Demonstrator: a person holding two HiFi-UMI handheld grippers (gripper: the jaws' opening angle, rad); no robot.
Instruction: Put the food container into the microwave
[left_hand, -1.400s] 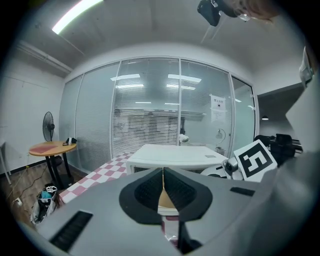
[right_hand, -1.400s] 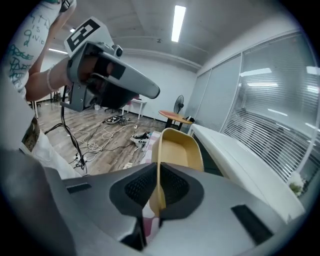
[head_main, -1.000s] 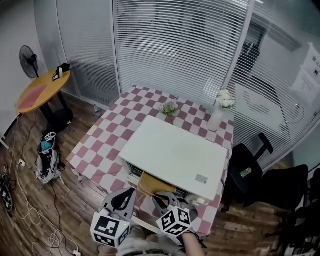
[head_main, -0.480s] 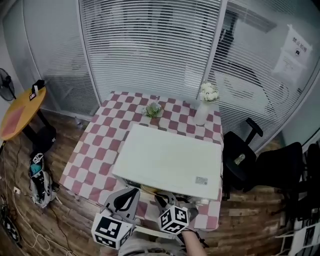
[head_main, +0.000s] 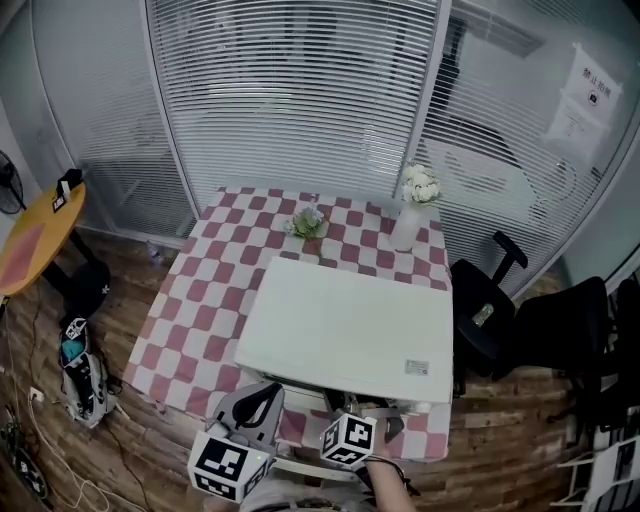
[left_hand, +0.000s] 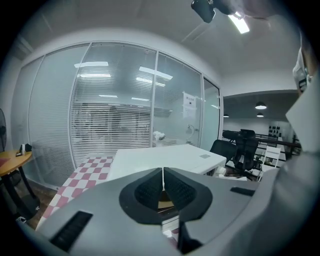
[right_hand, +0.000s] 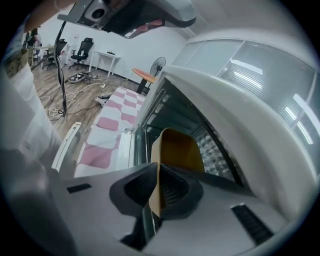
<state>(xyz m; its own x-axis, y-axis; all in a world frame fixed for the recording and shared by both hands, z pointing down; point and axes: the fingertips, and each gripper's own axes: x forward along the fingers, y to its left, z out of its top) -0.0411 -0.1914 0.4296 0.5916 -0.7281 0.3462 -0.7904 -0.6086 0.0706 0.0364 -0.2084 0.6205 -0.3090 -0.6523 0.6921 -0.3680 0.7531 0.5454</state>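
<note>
The white microwave (head_main: 345, 325) stands on a red-and-white checked table (head_main: 195, 300). In the right gripper view its front is open and a brown food container (right_hand: 180, 147) sits inside the cavity (right_hand: 210, 150). My right gripper (right_hand: 157, 172) is shut on the container's near wall. In the head view the microwave's top hides the container, and the right gripper (head_main: 352, 408) reaches under the front edge. Beside it, my left gripper (head_main: 256, 405) is shut on nothing, with its jaws (left_hand: 163, 180) pointing at the microwave (left_hand: 160, 157).
A white vase of flowers (head_main: 410, 225) and a small plant (head_main: 307, 222) stand at the table's far side. A black office chair (head_main: 490, 320) is to the right. A round orange table (head_main: 35, 235) and a backpack (head_main: 80, 375) are on the left. Blinds cover the glass wall behind.
The container has gone from the microwave's front opening to deeper inside, out of the head view. Both grippers stay low at the front edge. The head camera has swung left.
</note>
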